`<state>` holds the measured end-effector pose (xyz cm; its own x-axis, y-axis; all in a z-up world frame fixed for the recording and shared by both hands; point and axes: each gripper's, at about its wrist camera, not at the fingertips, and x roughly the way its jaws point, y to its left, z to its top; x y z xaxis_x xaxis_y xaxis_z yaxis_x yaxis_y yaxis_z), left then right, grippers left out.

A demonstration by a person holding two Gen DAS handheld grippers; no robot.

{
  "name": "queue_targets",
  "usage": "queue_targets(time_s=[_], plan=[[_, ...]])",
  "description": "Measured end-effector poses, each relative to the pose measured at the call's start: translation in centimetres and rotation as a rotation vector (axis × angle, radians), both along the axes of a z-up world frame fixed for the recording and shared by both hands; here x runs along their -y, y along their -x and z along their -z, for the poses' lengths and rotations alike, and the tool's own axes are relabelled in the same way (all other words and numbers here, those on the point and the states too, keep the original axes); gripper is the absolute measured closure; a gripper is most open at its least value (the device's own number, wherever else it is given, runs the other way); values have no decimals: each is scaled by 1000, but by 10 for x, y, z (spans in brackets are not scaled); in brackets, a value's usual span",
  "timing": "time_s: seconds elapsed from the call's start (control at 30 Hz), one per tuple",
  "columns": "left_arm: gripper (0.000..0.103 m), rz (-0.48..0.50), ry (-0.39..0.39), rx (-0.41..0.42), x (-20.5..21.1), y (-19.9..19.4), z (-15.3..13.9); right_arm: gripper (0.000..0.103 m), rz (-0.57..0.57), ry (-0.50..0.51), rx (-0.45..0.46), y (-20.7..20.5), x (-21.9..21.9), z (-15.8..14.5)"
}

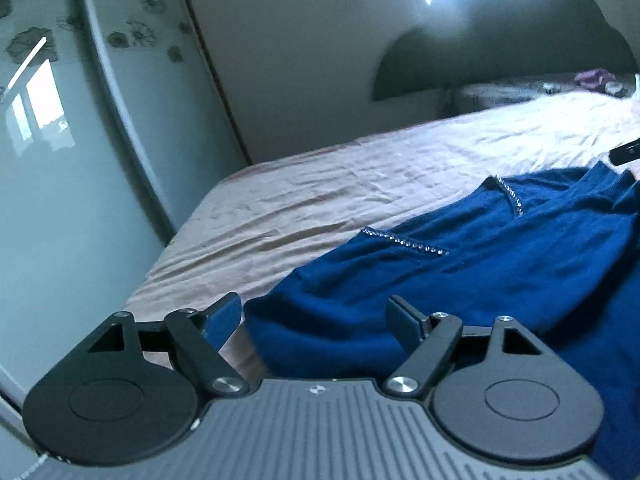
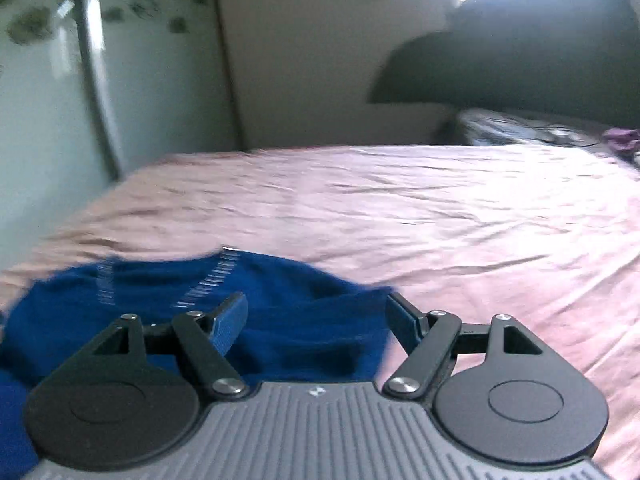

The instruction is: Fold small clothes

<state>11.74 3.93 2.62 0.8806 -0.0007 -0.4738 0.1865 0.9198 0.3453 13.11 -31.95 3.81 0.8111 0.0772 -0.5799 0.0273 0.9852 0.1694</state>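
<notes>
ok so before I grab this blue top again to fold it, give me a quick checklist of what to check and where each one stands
1. Left hand-held gripper open, nothing pinched: ok.
2. Right hand-held gripper open, nothing pinched: ok.
3. Blue top lying on the pink sheet: ok.
4. Top spread flat: not ok, it is rumpled with folds near the studded neckline.
5. Bare sheet beyond the top for folding: ok.
6. Whole outline of the top, sleeves and hem: cannot tell, both views cut it off.
</notes>
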Motion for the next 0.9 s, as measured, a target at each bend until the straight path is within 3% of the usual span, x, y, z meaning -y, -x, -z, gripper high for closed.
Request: queue_targets(time_s=[0.07, 0.1, 0.17, 0.23, 0.27, 0.33, 0.5, 0.63, 0.7, 0.77, 0.83, 0.9], plan=[[20, -13, 4, -31, 4, -11, 7, 51, -27, -47, -27, -5, 11, 7], [20, -17, 14, -46, 4, -18, 12, 55, -43, -67, -42, -7, 15, 11], [20, -25, 34, -69, 5, -22, 16, 73, -89, -94, -62, -10, 23, 17], [20, -32, 38, -69, 5, -24, 20, 82, -145, -122, -81, -17, 21, 23], [20, -33, 36, -63, 6, -24, 21, 93, -177, -120, -89, -18, 19, 23], [20, -33, 32, -54, 8, -27, 21, 96, -207, -76, -94, -21, 12, 24], [20, -61, 41, -49, 14, -44, 22, 97, -160, 4, -29, -35, 5, 16], [24, -122, -35, -45, 18, -56, 34, 96, -130, 67, -59, -54, -3, 28], [23, -120, -15, -41, 13, -48, 30, 96, -65, 108, -79, -53, -4, 28], [16, -78, 29, -15, 8, -34, 23, 96, -19, 76, -21, -34, -2, 16], [10, -64, -11, -3, 12, -29, 25, 96, -63, 37, 22, -20, -5, 7], [11, -54, -70, -23, 18, -33, 36, 95, -172, 6, -15, -15, -16, 5]])
